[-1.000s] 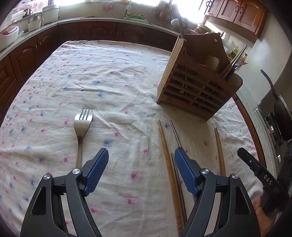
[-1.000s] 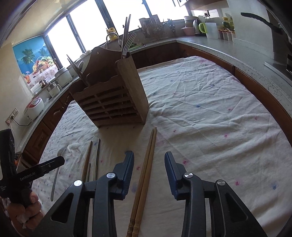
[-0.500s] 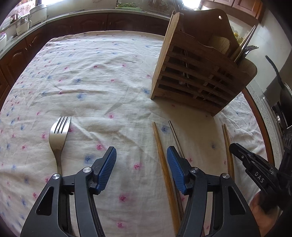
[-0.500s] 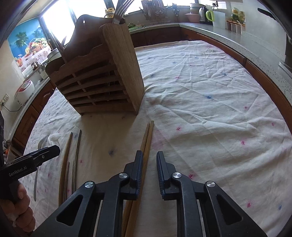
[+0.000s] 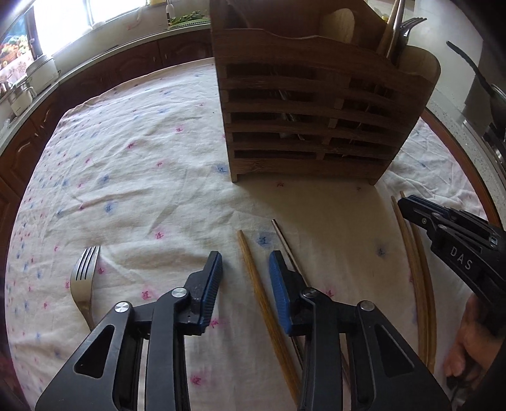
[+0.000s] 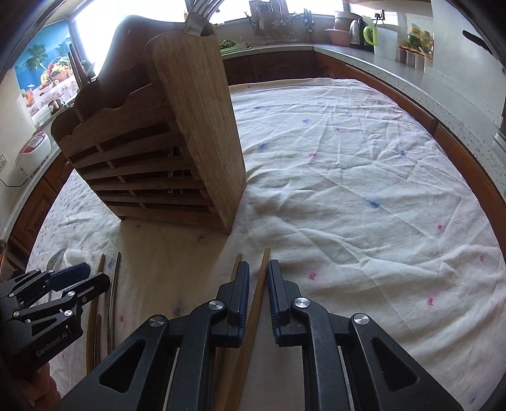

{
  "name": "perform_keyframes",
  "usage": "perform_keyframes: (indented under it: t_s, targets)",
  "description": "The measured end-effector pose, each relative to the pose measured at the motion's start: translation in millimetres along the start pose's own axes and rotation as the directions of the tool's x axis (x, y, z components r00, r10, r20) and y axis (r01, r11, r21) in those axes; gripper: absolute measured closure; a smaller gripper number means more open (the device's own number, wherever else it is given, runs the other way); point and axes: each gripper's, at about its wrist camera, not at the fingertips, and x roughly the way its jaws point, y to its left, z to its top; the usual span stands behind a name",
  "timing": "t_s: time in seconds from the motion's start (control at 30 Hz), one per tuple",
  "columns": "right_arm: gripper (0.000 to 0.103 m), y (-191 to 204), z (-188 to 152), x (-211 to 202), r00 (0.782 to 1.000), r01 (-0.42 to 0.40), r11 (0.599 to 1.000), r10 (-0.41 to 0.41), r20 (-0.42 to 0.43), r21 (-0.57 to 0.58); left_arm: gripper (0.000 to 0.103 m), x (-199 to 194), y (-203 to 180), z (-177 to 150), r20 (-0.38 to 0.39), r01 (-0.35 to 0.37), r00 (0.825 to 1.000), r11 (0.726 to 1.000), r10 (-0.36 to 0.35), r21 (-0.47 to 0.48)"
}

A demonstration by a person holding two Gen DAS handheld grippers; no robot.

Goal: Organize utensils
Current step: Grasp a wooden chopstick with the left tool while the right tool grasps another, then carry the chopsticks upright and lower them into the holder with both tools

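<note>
A slatted wooden utensil holder (image 5: 313,107) stands on the flowered tablecloth (image 5: 132,177); it also shows in the right wrist view (image 6: 164,148), with forks in its top. My left gripper (image 5: 245,268) is open, its jaws either side of a wooden chopstick (image 5: 259,291); a metal chopstick (image 5: 286,243) lies under the right finger. A fork (image 5: 83,278) lies to the left. My right gripper (image 6: 258,278) is nearly shut, one wooden chopstick (image 6: 260,284) lying between its jaws, another (image 6: 235,268) left of the left finger.
Kitchen counters with dark cabinets ring the table (image 6: 395,63). A kettle and jars (image 6: 363,30) stand on the far counter, a rice cooker (image 6: 31,151) on the left. A pan handle (image 5: 468,63) shows at the right.
Both grippers moved forward toward the holder. The left jaws narrowed around the wooden chopstick. The right jaws stayed narrow around a chopstick of the right-hand pair.
</note>
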Motion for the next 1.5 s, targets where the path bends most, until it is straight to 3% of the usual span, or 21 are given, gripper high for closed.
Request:
perform_keyframes:
  t_s: [0.03,0.1,0.33,0.6,0.97,1.5]
  targets:
    - [0.091,0.4,-0.3,0.0,1.000,0.002,1.000,-0.002,0.004,-0.003,0.089,0.3,-1.7,1.1,0.001,0.006,1.000,1.000,-0.006,0.005]
    - [0.095,-0.7,-1.2,-0.9,1.000,0.005,1.000,-0.005,0.011,0.002,0.094,0.9,-2.5,2.0,0.004,0.005,1.000,1.000,-0.005,0.007]
    - [0.098,-12.4,-1.4,-16.7,0.997,-0.075,0.994,0.073,0.035,0.085,0.099,-4.4,17.5,1.7,0.000,0.089,0.996,0.994,-0.089,-0.070]
    - [0.098,-10.0,0.6,-70.0,0.981,-0.148,0.985,0.135,0.137,0.093,0.099,-47.7,41.6,-5.0,0.072,0.175,0.983,0.975,-0.167,-0.136]
    - [0.098,-4.9,7.4,-141.3,0.943,-0.198,0.977,0.168,0.288,0.079,0.099,-118.6,61.2,-12.5,0.205,0.255,0.954,0.952,-0.218,-0.172]
    - [0.098,4.4,19.3,-206.0,0.878,-0.238,0.970,0.199,0.435,0.037,0.099,-188.0,76.3,-14.8,0.351,0.268,0.915,0.949,-0.197,-0.164]
